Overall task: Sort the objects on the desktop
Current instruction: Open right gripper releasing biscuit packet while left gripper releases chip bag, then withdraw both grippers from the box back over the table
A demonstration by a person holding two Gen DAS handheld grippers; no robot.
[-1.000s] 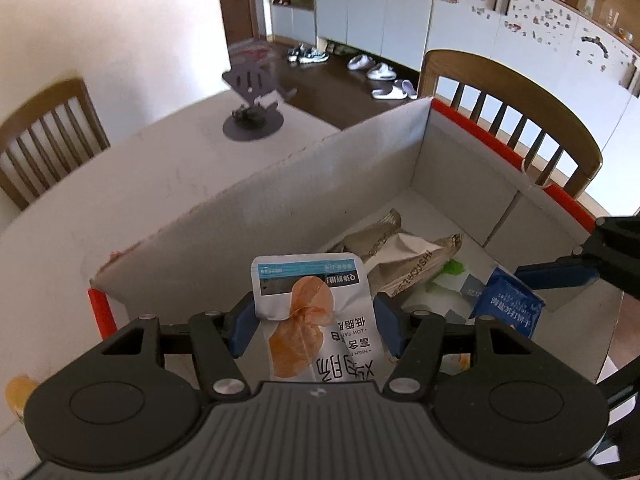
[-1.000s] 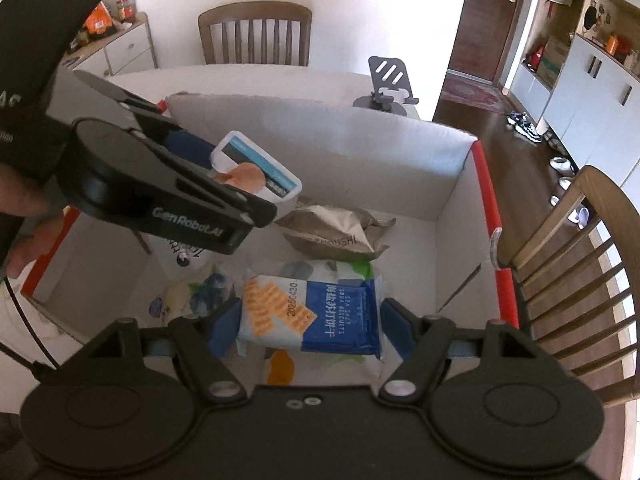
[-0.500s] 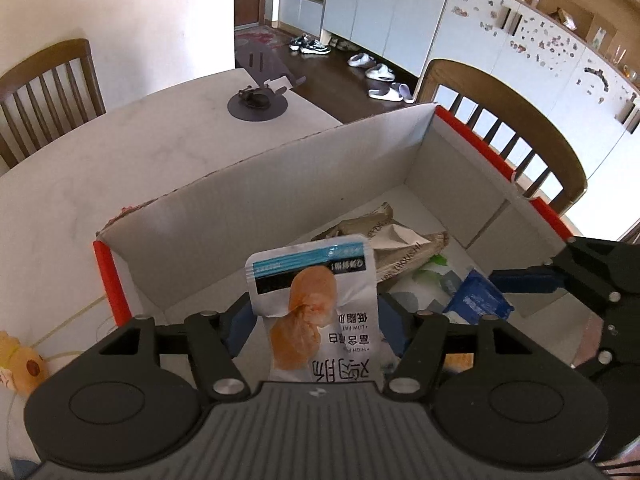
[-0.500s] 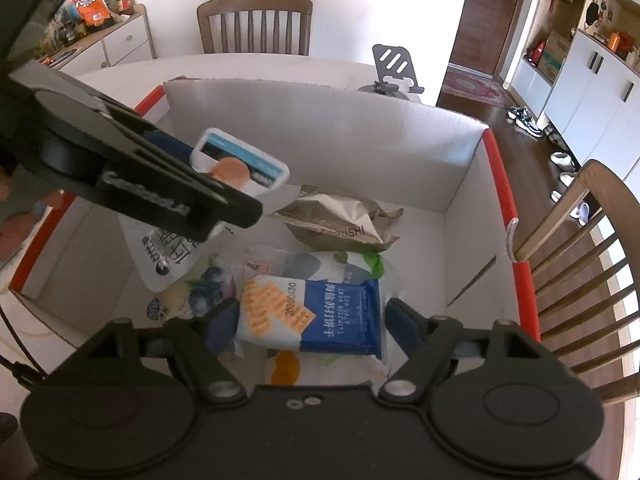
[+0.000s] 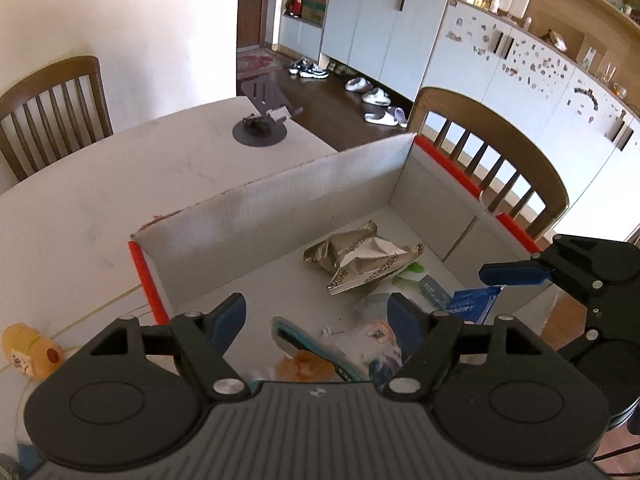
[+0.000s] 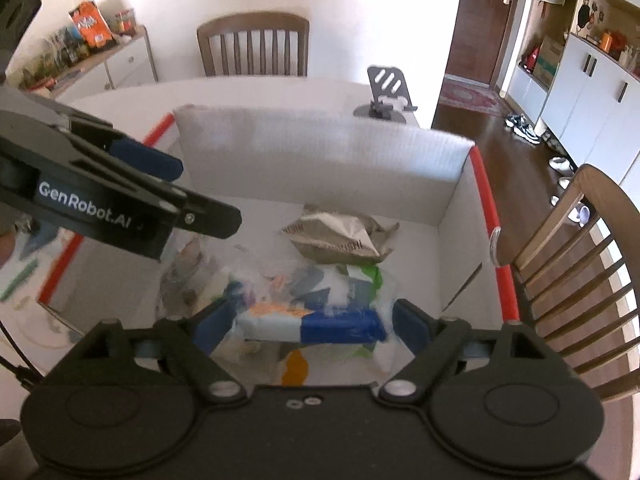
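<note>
Both sets of jaws have just been opening, nothing pinched: the left gripper (image 5: 318, 316) over the white pouch (image 5: 316, 346), the right gripper (image 6: 312, 320) over the blue packet (image 6: 316, 326), both packs lying in the box (image 5: 280, 208). Risk: the wide jaws snag the loose wrappers and drag one out onto the bench.

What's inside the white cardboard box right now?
Inside the white cardboard box: a crumpled tan snack bag, a blue cracker packet and a white chicken-snack pouch. Packets beneath them are mostly covered.
</note>
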